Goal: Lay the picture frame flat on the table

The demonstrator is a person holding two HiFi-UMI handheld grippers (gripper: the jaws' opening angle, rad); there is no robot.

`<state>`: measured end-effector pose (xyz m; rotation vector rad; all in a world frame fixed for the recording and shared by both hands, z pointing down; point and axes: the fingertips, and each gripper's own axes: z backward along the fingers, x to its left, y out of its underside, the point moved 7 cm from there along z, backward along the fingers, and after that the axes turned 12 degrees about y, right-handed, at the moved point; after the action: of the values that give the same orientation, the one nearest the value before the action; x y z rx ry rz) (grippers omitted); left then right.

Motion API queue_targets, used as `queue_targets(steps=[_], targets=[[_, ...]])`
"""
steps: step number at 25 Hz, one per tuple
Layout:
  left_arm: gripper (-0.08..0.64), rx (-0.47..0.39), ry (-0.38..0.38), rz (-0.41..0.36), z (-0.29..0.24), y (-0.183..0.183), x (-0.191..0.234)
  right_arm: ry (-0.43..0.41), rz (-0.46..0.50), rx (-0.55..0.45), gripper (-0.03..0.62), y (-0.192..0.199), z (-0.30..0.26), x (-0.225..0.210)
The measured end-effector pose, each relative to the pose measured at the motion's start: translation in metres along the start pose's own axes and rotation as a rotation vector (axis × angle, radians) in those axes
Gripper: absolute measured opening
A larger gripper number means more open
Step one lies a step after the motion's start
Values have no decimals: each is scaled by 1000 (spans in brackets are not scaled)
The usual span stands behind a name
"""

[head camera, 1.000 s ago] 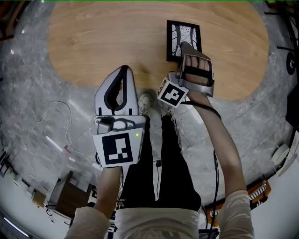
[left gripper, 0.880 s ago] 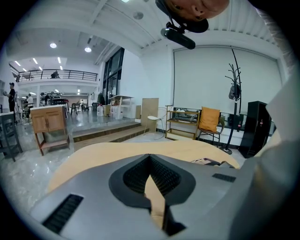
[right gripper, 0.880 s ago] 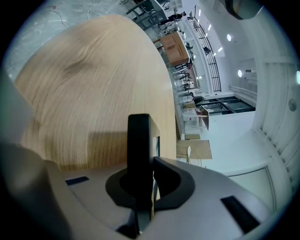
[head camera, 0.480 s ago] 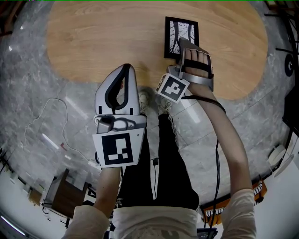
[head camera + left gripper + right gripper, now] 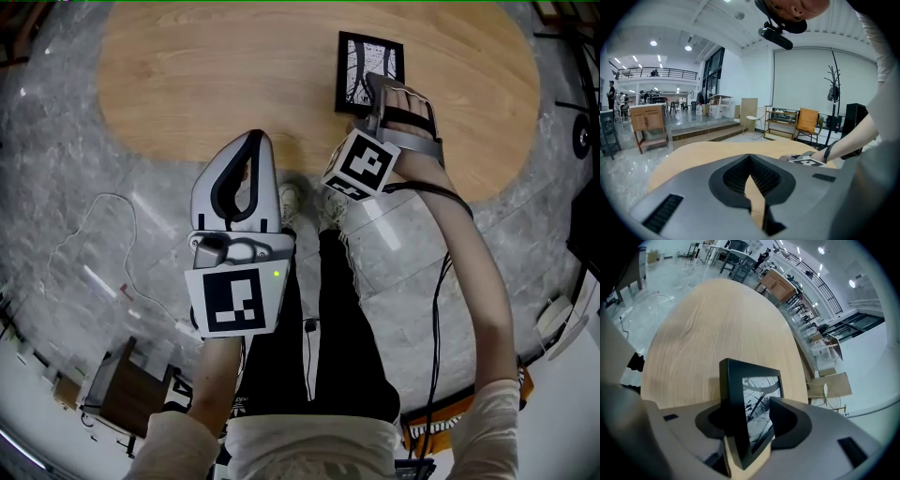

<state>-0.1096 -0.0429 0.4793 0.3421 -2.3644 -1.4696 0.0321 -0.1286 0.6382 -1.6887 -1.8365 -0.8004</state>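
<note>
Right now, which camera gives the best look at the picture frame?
The right gripper view: the picture frame fills the centre, close up, between the right gripper's opening jaws. The head view shows it small from above on the table, its near end covered by that gripper. The left gripper view doesn't show it.

Grey plastic left gripper [image 5: 251,141] at 11 o'clock is closed and empty, while the matching right gripper [image 5: 370,92] at 1 o'clock is opening, a black picture frame [image 5: 361,56] loose between its jaws.
</note>
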Motion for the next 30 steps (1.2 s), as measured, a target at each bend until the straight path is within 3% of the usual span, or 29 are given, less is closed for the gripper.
queue_targets(steps=[5, 12, 16, 27, 30], targets=[[11, -7, -1, 8, 2, 0, -2, -143, -10, -27, 255, 0, 2, -6], [11, -10, -9, 11, 6, 0, -3, -288, 68, -48, 294, 5, 5, -4], [11, -11, -13, 16, 8, 1, -2, -388, 47, -49, 331, 6, 10, 0], [11, -23, -10, 14, 11, 1, -5, -379, 46, -56, 331, 7, 15, 3], [11, -36, -12, 12, 13, -3, -5, -331, 39, -68, 330, 6, 19, -2]])
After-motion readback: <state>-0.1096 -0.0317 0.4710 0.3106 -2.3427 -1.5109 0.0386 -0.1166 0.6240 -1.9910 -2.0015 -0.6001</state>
